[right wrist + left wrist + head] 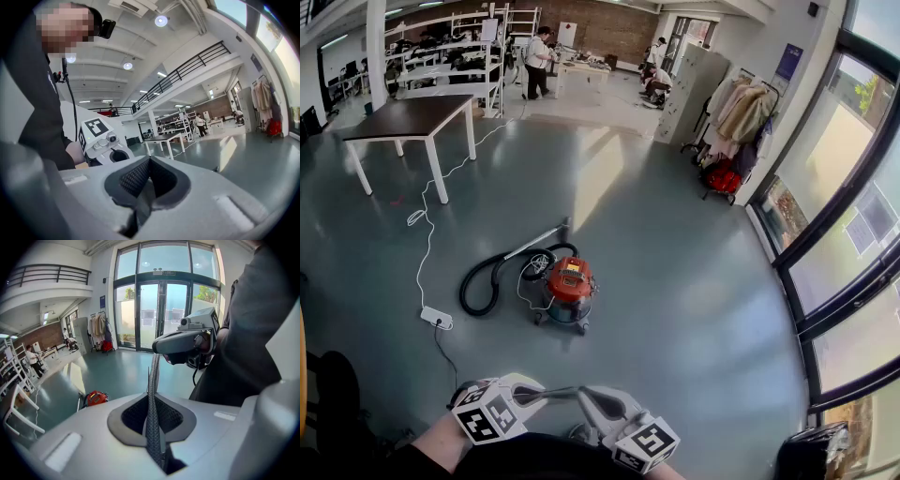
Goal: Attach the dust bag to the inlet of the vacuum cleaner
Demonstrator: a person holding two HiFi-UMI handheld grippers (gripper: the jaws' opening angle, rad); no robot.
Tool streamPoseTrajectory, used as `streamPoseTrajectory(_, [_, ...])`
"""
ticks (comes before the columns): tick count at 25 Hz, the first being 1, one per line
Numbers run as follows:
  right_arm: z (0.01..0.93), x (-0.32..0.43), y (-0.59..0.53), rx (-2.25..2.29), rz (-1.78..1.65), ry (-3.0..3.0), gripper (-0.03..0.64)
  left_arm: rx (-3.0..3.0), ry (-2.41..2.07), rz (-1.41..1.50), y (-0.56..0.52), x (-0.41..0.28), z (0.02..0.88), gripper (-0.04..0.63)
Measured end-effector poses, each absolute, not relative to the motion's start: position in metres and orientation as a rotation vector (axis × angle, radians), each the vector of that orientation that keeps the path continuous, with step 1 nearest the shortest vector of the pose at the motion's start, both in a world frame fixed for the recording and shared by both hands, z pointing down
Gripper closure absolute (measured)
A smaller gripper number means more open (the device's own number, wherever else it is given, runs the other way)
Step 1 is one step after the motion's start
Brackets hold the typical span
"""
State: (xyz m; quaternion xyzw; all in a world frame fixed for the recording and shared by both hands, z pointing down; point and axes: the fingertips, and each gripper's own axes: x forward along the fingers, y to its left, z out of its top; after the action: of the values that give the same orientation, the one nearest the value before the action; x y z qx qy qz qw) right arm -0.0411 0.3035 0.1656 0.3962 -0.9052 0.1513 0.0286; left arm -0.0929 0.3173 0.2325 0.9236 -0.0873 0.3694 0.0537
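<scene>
The red vacuum cleaner (569,281) stands on the floor a few steps ahead, with its black hose (483,281) looped to its left. It shows small and low in the left gripper view (96,398). No dust bag is in any view. Both grippers are held close to my body at the bottom of the head view, tips towards each other. My left gripper (567,392) (153,380) is shut, its textured pads pressed flat together with nothing seen between them. They reach up to the right gripper's body (187,343). My right gripper (586,398) (146,187) is shut and empty.
A white power strip (436,318) and its cable lie left of the vacuum cleaner. A dark-topped table (408,117) stands at the far left. A clothes rack (736,131) is by the windows on the right. People work at benches far back.
</scene>
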Motion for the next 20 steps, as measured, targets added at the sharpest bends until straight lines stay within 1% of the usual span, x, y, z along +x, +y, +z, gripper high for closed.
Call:
streamPoseTrajectory(11, [0.170, -0.028, 0.294, 1.228, 0.469, -2.801, 0.623, 2.795, -0.250, 1.144, 0.311, -0.078, 0.240, 0.553])
streamPoseTrajectory(20, [0.166, 0.012, 0.288, 1.224, 0.482, -2.835, 0.623, 2.784, -0.276, 1.196, 0.303, -0.047, 0.236, 0.552])
